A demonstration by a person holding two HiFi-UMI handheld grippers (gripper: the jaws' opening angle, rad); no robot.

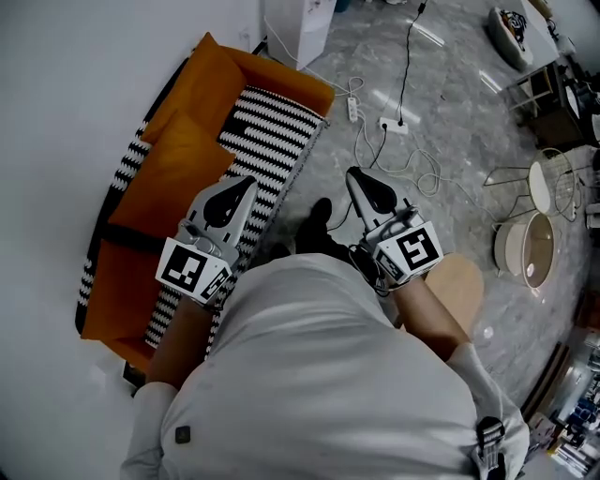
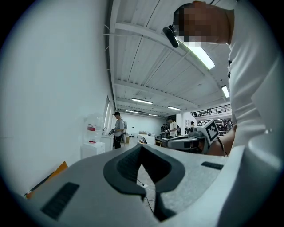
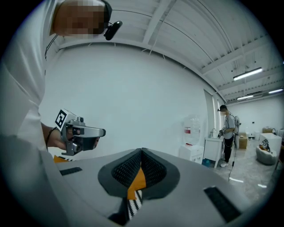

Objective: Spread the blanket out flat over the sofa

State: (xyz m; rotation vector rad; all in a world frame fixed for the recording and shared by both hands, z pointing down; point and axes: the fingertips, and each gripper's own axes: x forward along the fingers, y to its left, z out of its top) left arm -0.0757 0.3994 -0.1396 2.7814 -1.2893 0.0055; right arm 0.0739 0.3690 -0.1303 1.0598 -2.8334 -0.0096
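Observation:
An orange blanket (image 1: 178, 159) lies over a black-and-white striped sofa (image 1: 272, 131) against the white wall at the left of the head view. The sofa's stripes show along its front and right end. My left gripper (image 1: 248, 180) hovers over the sofa's front edge, shut and holding nothing. To its right, over the floor, my right gripper (image 1: 351, 172) is also shut and empty. In the left gripper view the jaws (image 2: 142, 145) meet at the tips. Below the closed tips (image 3: 142, 150) in the right gripper view, a strip of orange blanket (image 3: 138, 179) and stripes shows.
A power strip with cables (image 1: 394, 125) lies on the grey marble floor beyond the sofa. A white cabinet (image 1: 298, 28) stands at the sofa's far end. Wire chairs and a round basin (image 1: 527, 246) sit at the right, a wooden stool (image 1: 459, 286) near my right arm. A person (image 3: 228, 128) stands far off.

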